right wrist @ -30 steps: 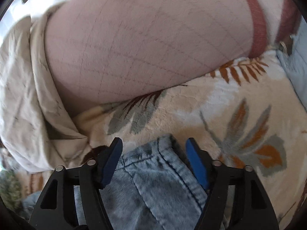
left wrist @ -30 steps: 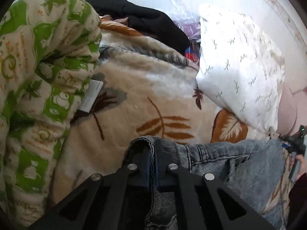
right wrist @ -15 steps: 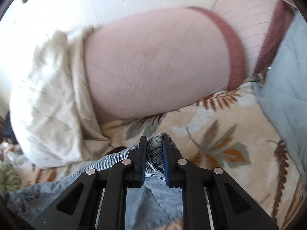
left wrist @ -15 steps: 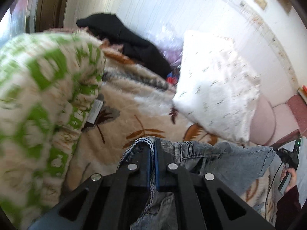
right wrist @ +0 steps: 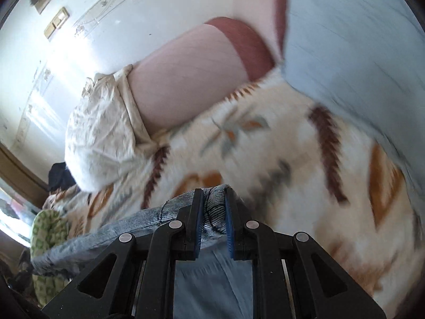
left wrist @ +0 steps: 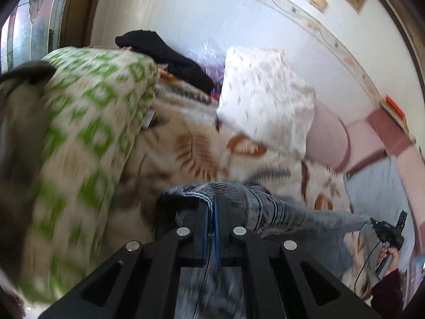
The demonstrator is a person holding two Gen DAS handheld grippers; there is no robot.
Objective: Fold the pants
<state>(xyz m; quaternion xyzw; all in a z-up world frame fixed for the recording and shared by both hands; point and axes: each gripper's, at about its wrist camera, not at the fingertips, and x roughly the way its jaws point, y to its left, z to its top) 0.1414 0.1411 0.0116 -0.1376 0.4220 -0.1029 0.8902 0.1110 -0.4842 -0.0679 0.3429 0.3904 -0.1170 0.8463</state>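
The pants are light blue jeans (left wrist: 287, 207), held up above a bed blanket. My left gripper (left wrist: 211, 207) is shut on one corner of their edge. The cloth stretches right to the other gripper, seen small at the right edge (left wrist: 386, 230). In the right wrist view my right gripper (right wrist: 213, 204) is shut on the other corner of the jeans (right wrist: 111, 231), which run off to the lower left and hang down under the fingers.
A cream blanket with brown leaf print (right wrist: 292, 159) covers the bed below. A folded green-patterned quilt (left wrist: 87, 138) stands at left, a white pillow (left wrist: 265, 106) and a pink bolster (right wrist: 186, 79) behind, black clothes (left wrist: 170, 55) at the wall, and a light blue sheet (right wrist: 358, 40) at right.
My right gripper closed on the jeans' corner. Both grippers have risen with the jeans, lifting them off the blanket; more of the wall and room shows now.
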